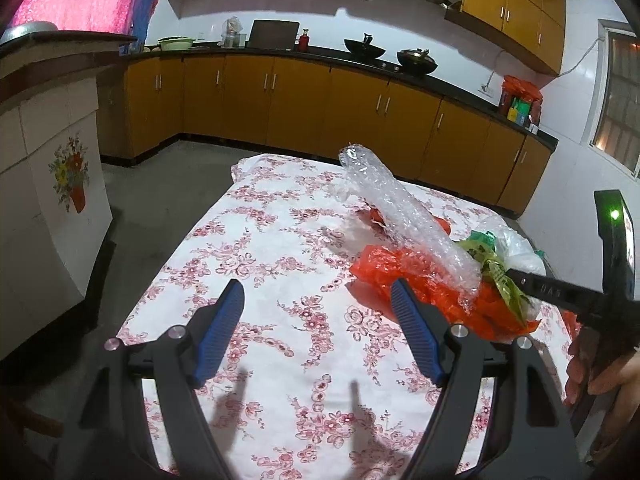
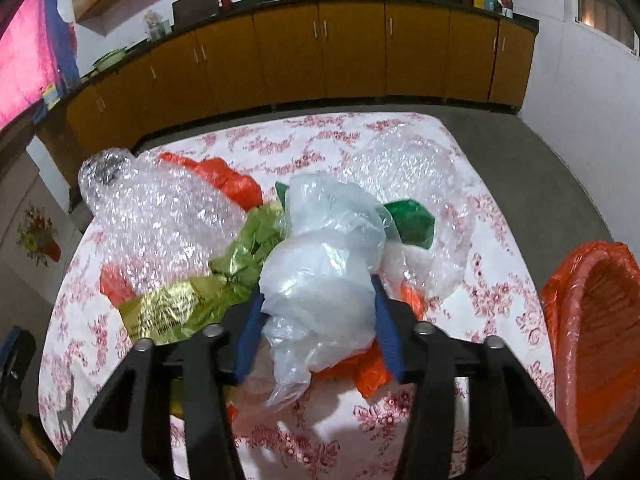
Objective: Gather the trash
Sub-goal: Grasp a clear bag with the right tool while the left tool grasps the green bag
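Observation:
A pile of trash lies on the floral tablecloth [image 1: 280, 248]: a roll of bubble wrap [image 1: 404, 216], orange plastic bags [image 1: 400, 268], a gold-green wrapper [image 2: 240, 264] and a clear plastic bag [image 2: 320, 276]. My left gripper [image 1: 320, 304] is open and empty, just left of the pile. My right gripper [image 2: 318, 300] has its blue fingers on both sides of the clear plastic bag, pressing it. The right gripper also shows in the left wrist view [image 1: 560, 292], reaching into the pile. More bubble wrap [image 2: 416, 176] lies behind the bag.
An orange-lined bin [image 2: 600, 340] stands at the table's right edge. Yellow kitchen cabinets [image 1: 320, 108] with a black counter run along the far wall. A white cabinet [image 1: 48, 184] stands left of the table. Grey floor surrounds the table.

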Demonstrator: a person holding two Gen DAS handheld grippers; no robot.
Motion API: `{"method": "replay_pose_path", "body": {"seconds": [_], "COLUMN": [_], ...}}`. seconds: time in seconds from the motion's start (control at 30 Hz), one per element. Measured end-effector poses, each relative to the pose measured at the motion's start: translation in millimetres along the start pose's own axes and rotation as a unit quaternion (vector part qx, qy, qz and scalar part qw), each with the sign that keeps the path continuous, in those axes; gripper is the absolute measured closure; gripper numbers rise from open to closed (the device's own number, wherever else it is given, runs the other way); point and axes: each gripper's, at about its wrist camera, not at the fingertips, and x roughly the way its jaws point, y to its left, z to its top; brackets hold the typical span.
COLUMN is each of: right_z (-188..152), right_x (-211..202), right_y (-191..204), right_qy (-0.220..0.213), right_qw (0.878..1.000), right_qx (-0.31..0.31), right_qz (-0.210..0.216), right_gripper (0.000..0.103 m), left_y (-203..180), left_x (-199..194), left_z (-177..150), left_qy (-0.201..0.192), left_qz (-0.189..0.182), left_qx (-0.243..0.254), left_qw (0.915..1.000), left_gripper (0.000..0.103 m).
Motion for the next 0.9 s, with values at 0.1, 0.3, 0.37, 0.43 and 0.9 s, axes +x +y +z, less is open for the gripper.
{"method": "replay_pose_path", "body": {"seconds": [0.1, 0.3, 0.37, 0.43, 0.9], "right_z": [-4, -8, -9, -11, -35], "right_x": [-3, -27, -37, -47, -95], "right_y": [-2, -12, -17, -22, -89], "right_qy": [-0.002, -0.028, -0.038, -0.046, -0.079], "right_qw": [1.000, 0.999, 0.999, 0.998, 0.996], "right_qx": [-0.001, 0.007, 0.011, 0.014, 0.041], "right_qz": [0.009, 0.027, 0.030, 0.031, -0.030], "right_gripper": [0.068, 0.072, 0.072, 0.072, 0.072], "left_y": [-2, -13, -20, -30, -128], "left_x": [1, -1, -2, -2, 53], "left_z": [1, 6, 9, 13, 37], "left_qy": [0.002, 0.001, 0.000, 0.000, 0.074], "left_qz": [-0.005, -0.022, -0.031, -0.043, -0.138], "left_qx": [0.001, 0.008, 0.013, 0.020, 0.070], "left_qw": [1.0000, 0.9997, 0.9994, 0.9989, 0.9852], "left_gripper": [0.028, 0.028, 0.028, 0.028, 0.032]}}
